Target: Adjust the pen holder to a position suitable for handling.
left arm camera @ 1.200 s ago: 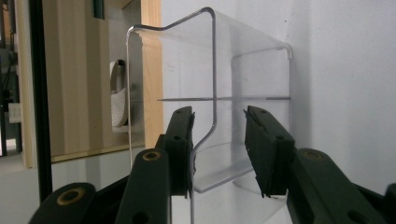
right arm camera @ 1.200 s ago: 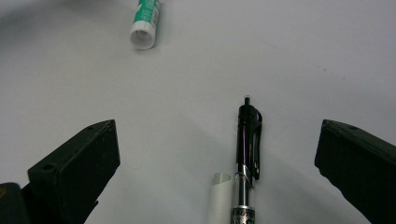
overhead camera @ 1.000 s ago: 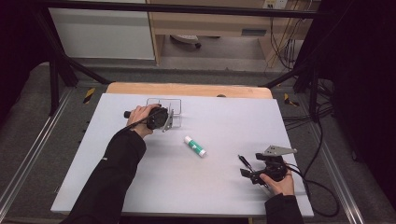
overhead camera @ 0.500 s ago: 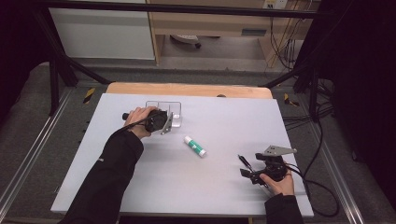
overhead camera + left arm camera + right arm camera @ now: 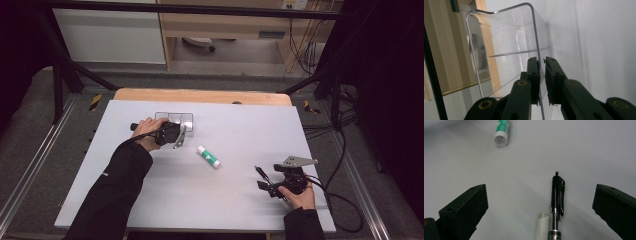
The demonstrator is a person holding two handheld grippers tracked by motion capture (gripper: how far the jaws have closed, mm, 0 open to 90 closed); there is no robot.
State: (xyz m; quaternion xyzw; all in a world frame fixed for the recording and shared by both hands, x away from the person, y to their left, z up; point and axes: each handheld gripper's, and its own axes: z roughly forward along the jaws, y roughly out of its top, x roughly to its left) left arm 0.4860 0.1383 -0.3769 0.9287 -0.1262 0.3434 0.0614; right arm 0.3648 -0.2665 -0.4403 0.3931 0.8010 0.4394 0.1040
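A clear plastic box stands at the back left of the white table. My left gripper is at its near right corner. In the left gripper view the box's thin clear wall runs between the two jaws of the left gripper. Those jaws have just been closing and now pinch the wall. My right gripper rests near the front right, open wide. A black pen and a white cap-like piece lie on the table between the jaws of the right gripper, untouched.
A green and white glue stick lies mid-table, also ahead of the right gripper as the glue stick. A wooden strip borders the table's far edge. Cables trail off the right side.
The left hand has shifted slightly at the box's corner. The right hand, the pen and the glue stick have stayed in place.
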